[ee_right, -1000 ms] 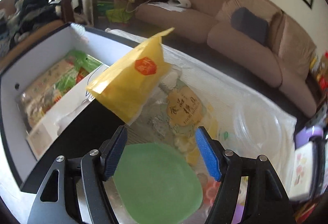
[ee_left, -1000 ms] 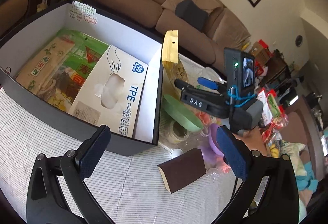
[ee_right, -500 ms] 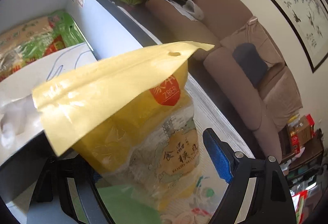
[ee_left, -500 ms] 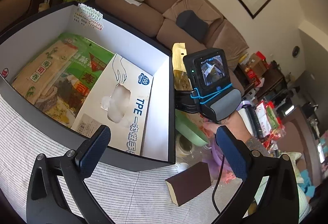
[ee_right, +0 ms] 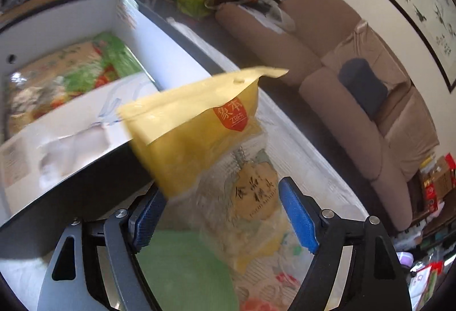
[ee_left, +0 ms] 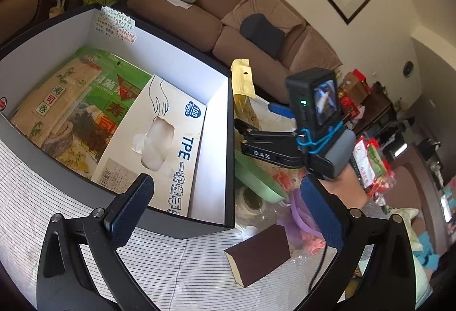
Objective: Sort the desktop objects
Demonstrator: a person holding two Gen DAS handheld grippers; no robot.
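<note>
Between the right gripper's blue pads, which are closing, stands the yellow snack pouch, not visibly pinched; below it lies a green plate; beside it sits the open storage box holding a glove carton; the left gripper hovers empty, jaws apart, above the striped cloth, near a brown sponge block.

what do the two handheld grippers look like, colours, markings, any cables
Both grippers have black, cut-out triangular finger arms with silver bolts and blue textured pads. The left gripper shows darker navy pads; the right gripper has brighter blue ones. Seen from the left wrist camera, the right one carries white "DAS" lettering, a black camera with a lit screen and green light, a blue cord, a grey grip and a trailing black cable.
</note>
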